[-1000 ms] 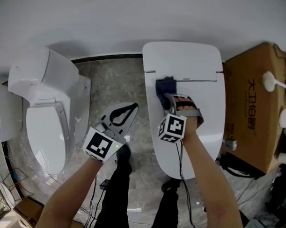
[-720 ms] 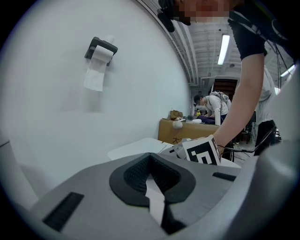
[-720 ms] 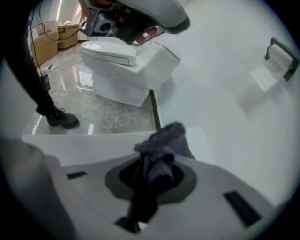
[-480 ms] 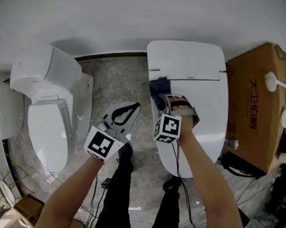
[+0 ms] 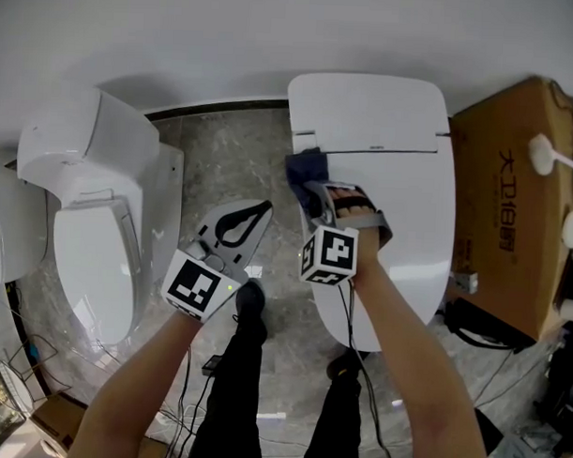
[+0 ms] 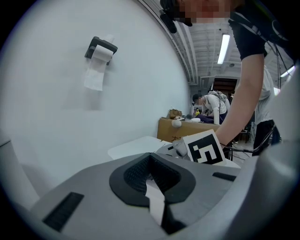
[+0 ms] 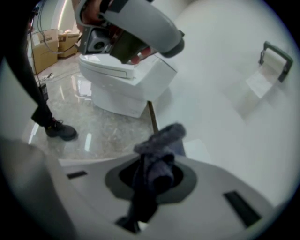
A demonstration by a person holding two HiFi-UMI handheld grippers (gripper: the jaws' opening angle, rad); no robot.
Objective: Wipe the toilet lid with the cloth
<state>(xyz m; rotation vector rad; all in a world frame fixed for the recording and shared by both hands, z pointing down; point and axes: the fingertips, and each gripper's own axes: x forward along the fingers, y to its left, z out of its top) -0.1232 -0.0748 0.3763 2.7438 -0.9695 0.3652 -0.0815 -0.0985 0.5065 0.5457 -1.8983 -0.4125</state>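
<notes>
Between the closed jaws of the right gripper sits the cloth, a dark blue, fuzzy fabric bunched into a thick wad; one tuft sticks up past the jaw tips and a darker tail hangs down through the gap. The wad presses on the toilet lid at its left rear corner, just in front of the hinge seam, with a little of the fabric at the very edge. The lid itself is glossy white and down. Off to the left, the left gripper hangs over the grey marbled floor between the two toilets, its jaws shut with nothing in them. A second white toilet stands at the far left, a cardboard box at the right.
</notes>
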